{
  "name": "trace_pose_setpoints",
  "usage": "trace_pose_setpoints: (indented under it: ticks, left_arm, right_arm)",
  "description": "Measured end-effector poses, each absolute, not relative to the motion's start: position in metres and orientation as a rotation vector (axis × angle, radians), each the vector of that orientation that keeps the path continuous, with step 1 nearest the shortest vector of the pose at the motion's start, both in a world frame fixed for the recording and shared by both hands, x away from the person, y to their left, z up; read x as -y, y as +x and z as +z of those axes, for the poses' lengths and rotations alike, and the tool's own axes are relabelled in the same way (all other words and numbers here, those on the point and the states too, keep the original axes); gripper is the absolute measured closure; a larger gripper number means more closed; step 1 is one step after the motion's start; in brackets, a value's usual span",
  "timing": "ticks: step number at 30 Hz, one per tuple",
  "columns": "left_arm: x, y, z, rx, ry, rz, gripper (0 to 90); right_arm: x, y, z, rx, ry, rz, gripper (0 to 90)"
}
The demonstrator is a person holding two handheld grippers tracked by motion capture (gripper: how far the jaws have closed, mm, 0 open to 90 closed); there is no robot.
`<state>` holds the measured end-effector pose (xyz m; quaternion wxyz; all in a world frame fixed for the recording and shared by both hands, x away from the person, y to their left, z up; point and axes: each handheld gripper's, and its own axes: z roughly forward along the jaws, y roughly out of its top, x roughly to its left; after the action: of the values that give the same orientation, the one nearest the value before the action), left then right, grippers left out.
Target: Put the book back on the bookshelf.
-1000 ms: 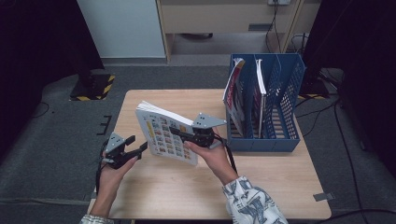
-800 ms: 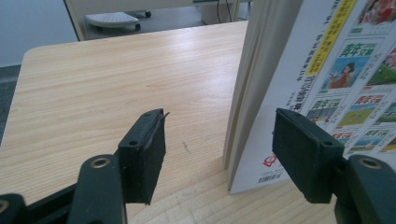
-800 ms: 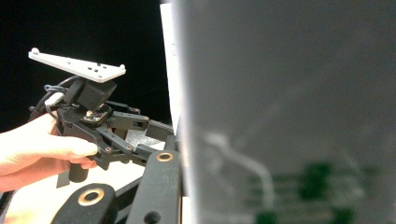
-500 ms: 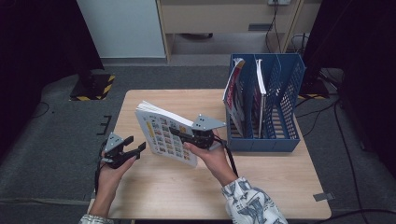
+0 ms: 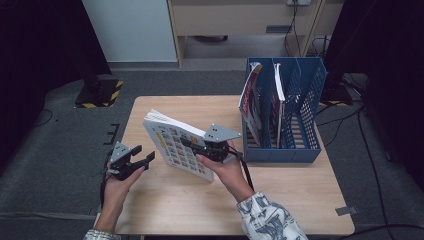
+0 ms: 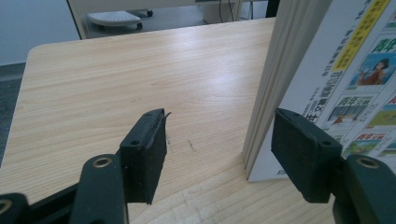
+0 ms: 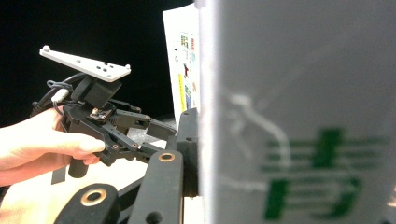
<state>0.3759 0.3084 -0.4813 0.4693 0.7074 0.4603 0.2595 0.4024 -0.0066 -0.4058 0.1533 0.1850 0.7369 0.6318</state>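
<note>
One thick white picture-covered book (image 5: pixel 175 145) stands tilted on the wooden table (image 5: pixel 200 210) | right gripper (image 5: pixel 192 145) jaws clamp its upper edge | left gripper (image 6: pixel 224 158) jaws parted, book's lower corner just inside the right-hand pad, untouched.

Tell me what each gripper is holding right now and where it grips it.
The right gripper clamps the book across its thickness at the edge nearer the file rack, holding it tilted on the table. The left gripper stands open beside the book, holding nothing.
</note>
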Motion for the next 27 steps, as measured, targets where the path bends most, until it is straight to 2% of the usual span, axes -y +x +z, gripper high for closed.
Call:
trace_pose_setpoints:
  ticks: [9, 17, 27]
  left_arm:
    - [-0.307, 0.378, -0.485, -1.151, 1.765, 0.628, 32.7]
    - [-0.301, 0.387, -0.502, -1.220, 1.874, 0.584, 14.4]
    - [-0.293, 0.391, -0.513, -1.228, 1.986, 0.569, 8.6]
  right_arm:
    - [0.021, 0.399, -0.396, -2.076, 0.549, 1.826, 73.9]
    - [0.031, 0.400, -0.388, -2.050, 0.570, 1.833, 73.9]
    - [0.040, 0.400, -0.385, -2.032, 0.582, 1.826, 73.9]
